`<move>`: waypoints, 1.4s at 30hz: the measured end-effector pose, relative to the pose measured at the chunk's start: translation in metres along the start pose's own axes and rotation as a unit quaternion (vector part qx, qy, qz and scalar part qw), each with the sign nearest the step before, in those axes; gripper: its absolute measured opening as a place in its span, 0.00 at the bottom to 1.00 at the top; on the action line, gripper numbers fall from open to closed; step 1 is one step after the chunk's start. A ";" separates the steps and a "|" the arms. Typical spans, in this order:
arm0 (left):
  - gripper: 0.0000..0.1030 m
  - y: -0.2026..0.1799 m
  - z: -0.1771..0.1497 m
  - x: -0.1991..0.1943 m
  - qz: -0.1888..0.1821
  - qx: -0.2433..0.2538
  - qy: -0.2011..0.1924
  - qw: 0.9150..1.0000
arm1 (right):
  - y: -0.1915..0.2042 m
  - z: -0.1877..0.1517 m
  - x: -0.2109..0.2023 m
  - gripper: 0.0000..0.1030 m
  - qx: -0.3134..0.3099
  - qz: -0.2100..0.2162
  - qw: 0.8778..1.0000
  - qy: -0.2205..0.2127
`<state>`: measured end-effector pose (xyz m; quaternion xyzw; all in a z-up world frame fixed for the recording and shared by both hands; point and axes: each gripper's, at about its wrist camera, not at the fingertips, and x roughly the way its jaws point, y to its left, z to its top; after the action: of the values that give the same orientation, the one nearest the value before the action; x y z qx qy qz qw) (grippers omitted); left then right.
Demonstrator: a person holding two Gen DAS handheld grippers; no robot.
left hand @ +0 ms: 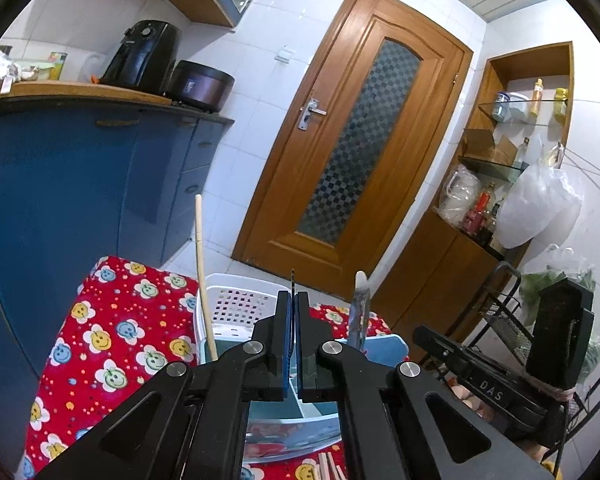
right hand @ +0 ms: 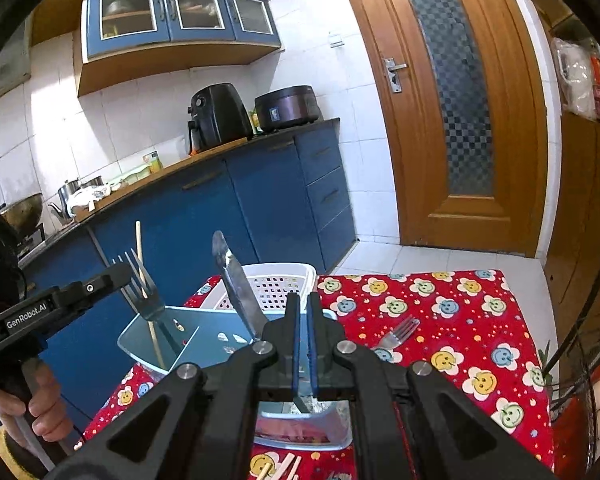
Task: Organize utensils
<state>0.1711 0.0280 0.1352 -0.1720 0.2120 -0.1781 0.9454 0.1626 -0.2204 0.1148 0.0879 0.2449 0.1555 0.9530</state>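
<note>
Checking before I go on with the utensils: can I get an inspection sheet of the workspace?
surface: red smiley cloth, lying flat.
job's things: blue holder with a chopstick and a knife standing in it; fork and chopsticks loose on the cloth.
clutter: white basket behind the holder.
grippers: left gripper shut on a second fork; right gripper shut, nothing seen held.
cables: nothing seen.
surroundings: blue cabinets, wooden door.

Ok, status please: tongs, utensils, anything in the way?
Left tongs shut on fork. Right tongs shut on knife, at blue holder. Nothing blocking seen.
</note>
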 end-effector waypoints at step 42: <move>0.40 0.004 -0.069 -0.028 0.140 0.057 0.085 0.985 | -0.116 -0.042 0.083 0.31 0.094 -0.026 0.987 0.124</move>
<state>0.1163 0.0263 0.0844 -0.0710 0.3036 -0.0701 0.9476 0.2401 -0.2966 0.0133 0.1511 0.3766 0.1166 0.9065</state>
